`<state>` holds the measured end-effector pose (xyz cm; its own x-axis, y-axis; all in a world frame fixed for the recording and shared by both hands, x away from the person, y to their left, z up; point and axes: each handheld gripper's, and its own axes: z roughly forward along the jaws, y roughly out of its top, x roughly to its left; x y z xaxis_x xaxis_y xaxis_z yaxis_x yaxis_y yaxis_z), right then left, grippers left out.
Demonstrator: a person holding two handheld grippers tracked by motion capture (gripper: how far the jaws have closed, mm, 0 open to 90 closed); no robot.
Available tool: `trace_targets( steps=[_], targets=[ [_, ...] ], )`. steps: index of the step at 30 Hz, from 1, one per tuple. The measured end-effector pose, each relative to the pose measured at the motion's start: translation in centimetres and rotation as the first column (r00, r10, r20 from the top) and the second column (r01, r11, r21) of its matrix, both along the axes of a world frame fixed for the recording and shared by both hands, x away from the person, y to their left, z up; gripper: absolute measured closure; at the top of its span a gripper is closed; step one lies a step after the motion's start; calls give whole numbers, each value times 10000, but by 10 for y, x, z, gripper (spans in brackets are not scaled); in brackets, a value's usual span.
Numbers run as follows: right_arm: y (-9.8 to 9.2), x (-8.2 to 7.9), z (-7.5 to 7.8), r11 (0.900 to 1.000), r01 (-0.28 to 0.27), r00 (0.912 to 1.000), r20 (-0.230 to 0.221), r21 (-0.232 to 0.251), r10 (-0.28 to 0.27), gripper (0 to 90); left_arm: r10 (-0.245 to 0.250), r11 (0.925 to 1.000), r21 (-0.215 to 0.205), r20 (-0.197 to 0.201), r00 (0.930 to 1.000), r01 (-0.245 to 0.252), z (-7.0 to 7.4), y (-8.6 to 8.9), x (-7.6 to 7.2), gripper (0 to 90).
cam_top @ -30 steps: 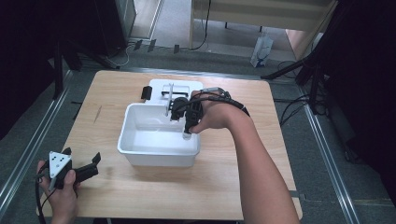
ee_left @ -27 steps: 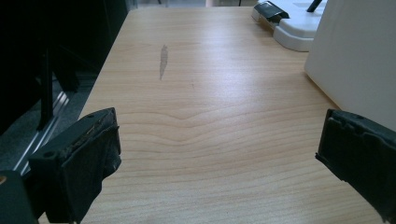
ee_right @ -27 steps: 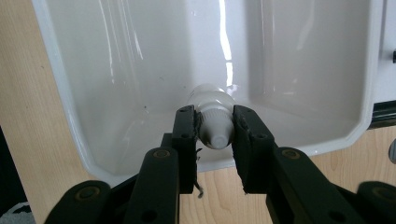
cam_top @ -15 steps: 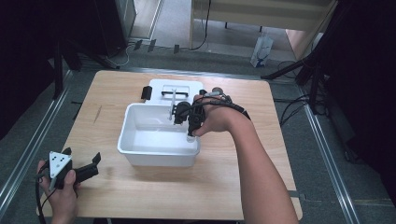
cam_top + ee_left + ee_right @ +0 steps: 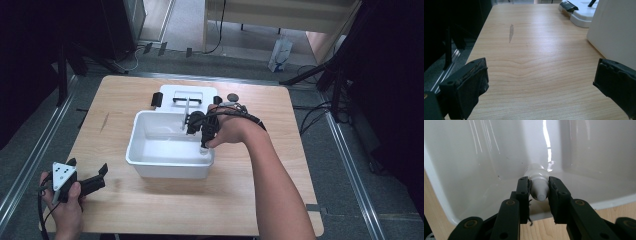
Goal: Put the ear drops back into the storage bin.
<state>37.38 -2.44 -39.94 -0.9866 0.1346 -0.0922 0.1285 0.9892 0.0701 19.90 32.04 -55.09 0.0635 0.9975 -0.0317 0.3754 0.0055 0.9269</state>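
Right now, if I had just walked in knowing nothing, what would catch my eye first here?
Probably the white tub in the middle of the wooden table, with the right gripper reaching over its near right corner and clamped on a small white bottle held above the inside. After that, the left gripper near the table's front left corner, its jaws wide apart over bare wood.

L gripper (image 5: 89, 183) low w/ jaws wide apart; R gripper (image 5: 538, 188) jaws clamped, arm outstretched.
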Motion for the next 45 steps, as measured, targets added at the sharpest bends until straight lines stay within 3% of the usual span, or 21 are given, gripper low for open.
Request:
trace_targets(
  steps=[12, 21, 30, 38, 42, 45],
  targets=[
    [1, 3, -16, 9999, -42, 9996, -292, -129, 38, 719, 1, 10000, 37, -21, 10000, -1, 0, 0, 0, 0],
    [4, 4, -32, 9995, 148, 9999, 30, -263, -148, 718, 6, 10000, 59, -28, 10000, -6, 0, -1, 0, 0],
    [7, 7, -40, 9976, 522, 9986, -41, -454, -524, 717, 6, 10000, 60, -24, 10000, -6, 0, 0, 0, 0],
    [10, 6, -42, 9971, 378, 9992, 175, -662, -367, 712, 3, 10000, 98, -29, 10000, -3, 0, -1, 0, 0],
    [10, 5, -42, 9971, 358, 9993, 145, -672, -349, 682, 12, 10000, 76, -34, 10000, -12, 0, -1, 0, 0],
    [9, 5, -42, 9978, 338, 9994, 71, -576, -334, 588, 10, 10000, 67, -38, 10000, -10, 0, -1, 0, 0]
  ],
)
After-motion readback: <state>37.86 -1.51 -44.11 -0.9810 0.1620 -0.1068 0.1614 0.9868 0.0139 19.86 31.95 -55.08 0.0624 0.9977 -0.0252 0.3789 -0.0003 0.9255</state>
